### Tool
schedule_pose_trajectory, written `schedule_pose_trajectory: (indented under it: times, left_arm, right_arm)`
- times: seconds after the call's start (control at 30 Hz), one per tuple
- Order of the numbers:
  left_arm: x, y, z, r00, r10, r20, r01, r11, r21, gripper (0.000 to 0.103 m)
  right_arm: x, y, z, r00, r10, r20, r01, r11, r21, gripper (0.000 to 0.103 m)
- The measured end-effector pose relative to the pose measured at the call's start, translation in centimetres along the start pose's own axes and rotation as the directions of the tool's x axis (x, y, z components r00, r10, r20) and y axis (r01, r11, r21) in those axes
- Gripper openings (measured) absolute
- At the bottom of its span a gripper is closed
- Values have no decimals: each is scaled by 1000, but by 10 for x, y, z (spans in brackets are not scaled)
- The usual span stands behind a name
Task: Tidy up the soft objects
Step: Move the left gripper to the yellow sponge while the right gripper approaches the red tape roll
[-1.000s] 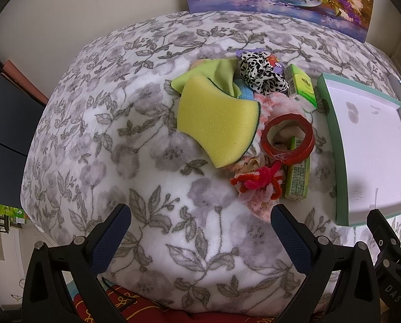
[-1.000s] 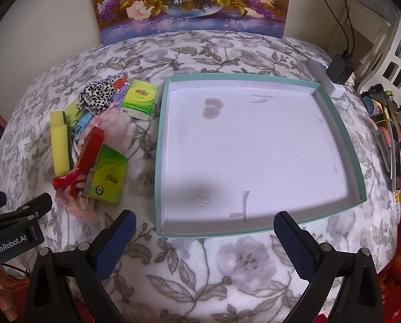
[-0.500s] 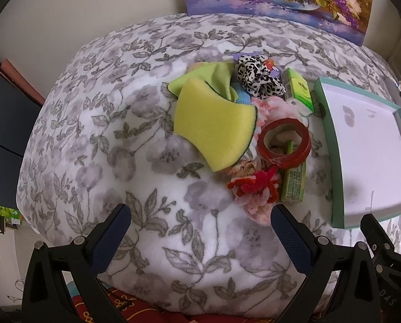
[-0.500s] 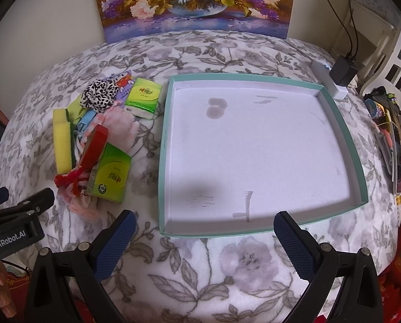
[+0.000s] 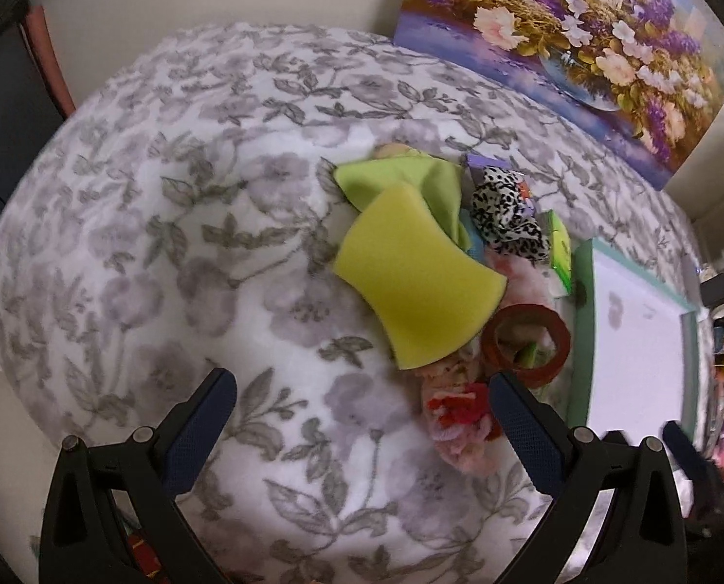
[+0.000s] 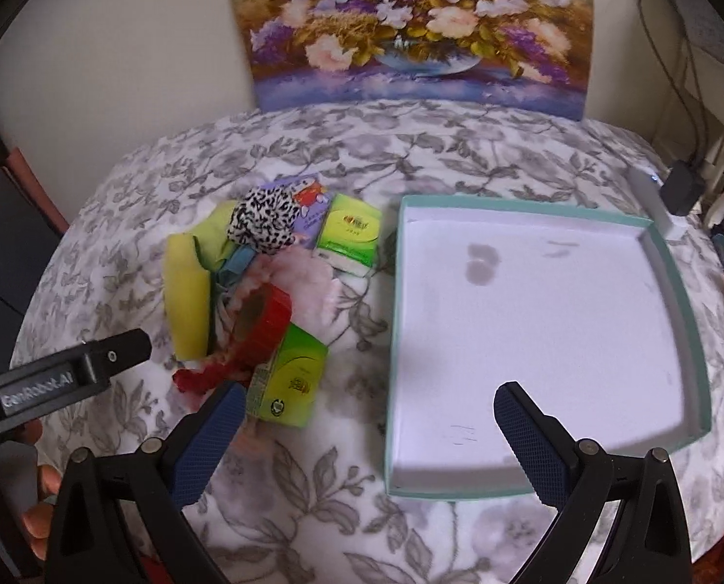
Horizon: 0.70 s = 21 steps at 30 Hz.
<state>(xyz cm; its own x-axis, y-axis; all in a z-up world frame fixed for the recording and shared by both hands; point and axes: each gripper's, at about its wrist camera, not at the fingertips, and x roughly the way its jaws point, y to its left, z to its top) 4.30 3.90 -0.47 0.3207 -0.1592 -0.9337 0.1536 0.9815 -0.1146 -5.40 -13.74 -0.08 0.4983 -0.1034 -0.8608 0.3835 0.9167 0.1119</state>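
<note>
Two grippers, both spread wide and empty: left gripper (image 5: 362, 409) hovers short of the yellow sponge (image 5: 413, 277), right gripper (image 6: 367, 418) over the tray's (image 6: 673, 267) near edge. Soft stuff sits in one heap left of the tray, none in it. Risk: red tape ring (image 6: 264, 319) leans on the pile, probably snagging the red yarn (image 5: 459, 404), so lifting anything could drag neighbours off.
</note>
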Motion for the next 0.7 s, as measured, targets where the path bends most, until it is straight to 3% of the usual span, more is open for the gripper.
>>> schedule_pose_trajectory:
  times: [0.17,0.47,0.7]
  left_arm:
    - [8,-5,7,997,-60,-38,59,998,-28,103]
    - [11,-16,38,984,108,-143,-119,990,-72,103]
    - [19,-17,50,988,82,-130,-101,984,-145,103]
  right_arm:
    - [14,5,5,999,29,-30,-30,1000,-6,103]
    - [34,28,18,999,-2,-36,-2,992,-127,103]
    - [49,34,27,998,31,-45,-38,987,-155,103]
